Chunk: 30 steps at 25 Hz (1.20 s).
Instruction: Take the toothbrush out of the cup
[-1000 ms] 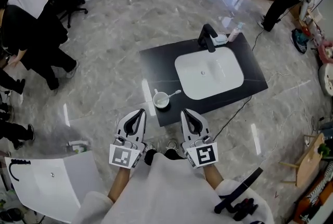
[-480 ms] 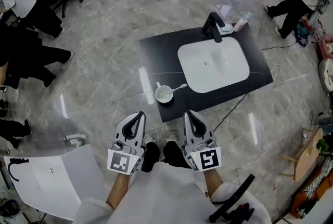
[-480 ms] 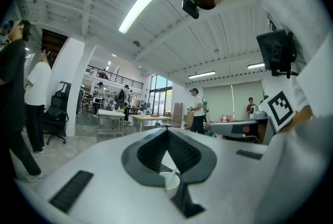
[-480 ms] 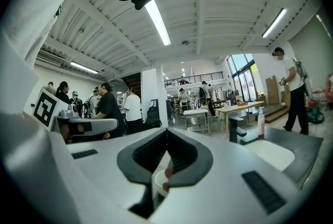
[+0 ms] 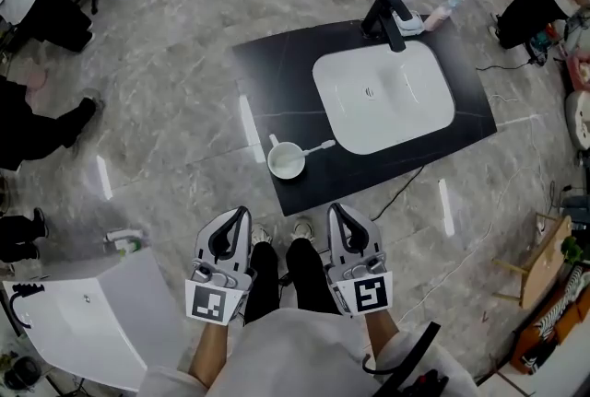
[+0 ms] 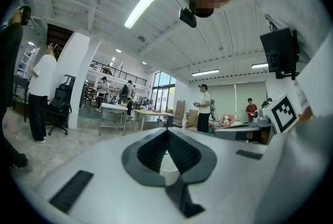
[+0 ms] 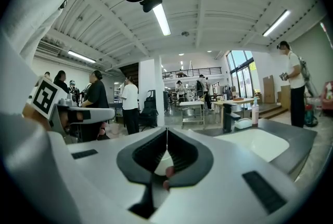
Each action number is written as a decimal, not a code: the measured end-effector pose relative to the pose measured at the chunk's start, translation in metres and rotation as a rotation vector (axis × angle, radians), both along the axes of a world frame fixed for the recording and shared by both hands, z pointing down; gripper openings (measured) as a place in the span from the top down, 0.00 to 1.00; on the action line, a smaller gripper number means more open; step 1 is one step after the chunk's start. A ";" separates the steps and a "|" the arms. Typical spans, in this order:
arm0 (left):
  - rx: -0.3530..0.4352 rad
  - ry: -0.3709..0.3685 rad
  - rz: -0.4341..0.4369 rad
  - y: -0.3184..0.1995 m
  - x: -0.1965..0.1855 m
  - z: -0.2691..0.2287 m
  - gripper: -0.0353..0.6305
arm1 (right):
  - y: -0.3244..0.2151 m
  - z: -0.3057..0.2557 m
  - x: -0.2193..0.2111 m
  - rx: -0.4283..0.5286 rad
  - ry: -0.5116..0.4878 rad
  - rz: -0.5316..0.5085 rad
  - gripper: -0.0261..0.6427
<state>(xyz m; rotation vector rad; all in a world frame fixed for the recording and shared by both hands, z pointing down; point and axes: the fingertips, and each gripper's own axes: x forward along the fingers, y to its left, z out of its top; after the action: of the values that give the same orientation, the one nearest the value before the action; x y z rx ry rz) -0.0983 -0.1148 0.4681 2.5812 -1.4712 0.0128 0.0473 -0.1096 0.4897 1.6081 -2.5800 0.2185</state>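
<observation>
Both the left gripper (image 5: 241,212) and right gripper (image 5: 334,209) are closed on nothing, well short of the cup (image 5: 286,162) on the counter (image 5: 277,73), so one should open before pinching the toothbrush (image 5: 314,147) handle jutting over its rim.

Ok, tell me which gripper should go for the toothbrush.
Right, probably. The toothbrush leans out of the cup to the side of the right gripper; the left gripper faces the cup's bare side. Both are shut, short of the counter.

Left gripper (image 6: 167,131), jaws together
</observation>
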 end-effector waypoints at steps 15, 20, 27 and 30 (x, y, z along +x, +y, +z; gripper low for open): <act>-0.041 0.004 0.017 -0.001 0.001 0.031 0.95 | -0.020 0.031 -0.010 0.006 -0.004 -0.004 0.79; -0.047 0.001 0.009 -0.003 -0.002 0.035 0.95 | -0.035 0.043 -0.011 -0.007 -0.021 -0.005 0.78; -0.057 -0.003 0.006 -0.006 -0.001 0.037 0.95 | -0.060 0.061 -0.015 -0.013 -0.008 -0.006 0.78; -0.065 -0.008 0.004 -0.008 -0.002 0.040 0.95 | -0.069 0.068 -0.018 -0.009 0.008 -0.016 0.78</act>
<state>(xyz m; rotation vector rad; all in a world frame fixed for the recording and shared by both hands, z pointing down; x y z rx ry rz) -0.1007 -0.1227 0.5086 2.5355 -1.4441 0.0705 0.0294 -0.1791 0.5572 1.5819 -2.5810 0.2224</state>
